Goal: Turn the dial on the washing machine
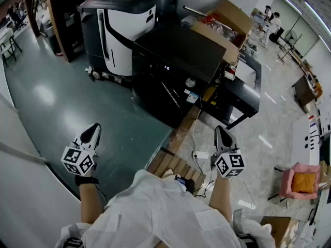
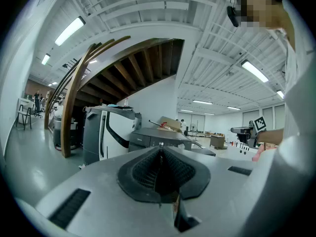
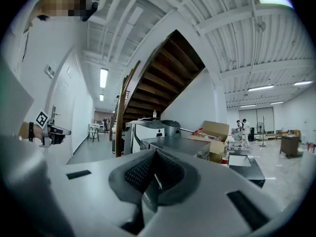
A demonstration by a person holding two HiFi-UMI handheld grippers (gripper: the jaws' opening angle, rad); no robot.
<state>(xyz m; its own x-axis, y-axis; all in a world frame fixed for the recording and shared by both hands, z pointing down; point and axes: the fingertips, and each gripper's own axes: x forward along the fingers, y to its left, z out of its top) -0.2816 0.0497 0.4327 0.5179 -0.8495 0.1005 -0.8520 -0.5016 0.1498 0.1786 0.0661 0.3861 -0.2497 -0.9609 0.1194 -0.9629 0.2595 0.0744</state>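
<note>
A black washing machine (image 1: 176,61) stands on the floor ahead of me, with a small silver dial (image 1: 190,82) on its front panel. My left gripper (image 1: 95,128) is held low at the left and my right gripper (image 1: 220,130) low at the right, both well short of the machine. Neither holds anything. In the left gripper view the jaws of the left gripper (image 2: 159,171) are pressed together, and the washing machine (image 2: 157,138) lies far beyond them. The right gripper (image 3: 153,176) is likewise shut, with the washing machine (image 3: 173,145) at a distance.
A tall white-and-black machine (image 1: 121,27) stands left of the washer, an open cardboard box (image 1: 223,20) behind it, a low black cabinet (image 1: 244,89) to its right. A wooden pallet (image 1: 173,163) and power strip (image 1: 200,155) lie near my feet. A pink chair (image 1: 300,182) sits far right.
</note>
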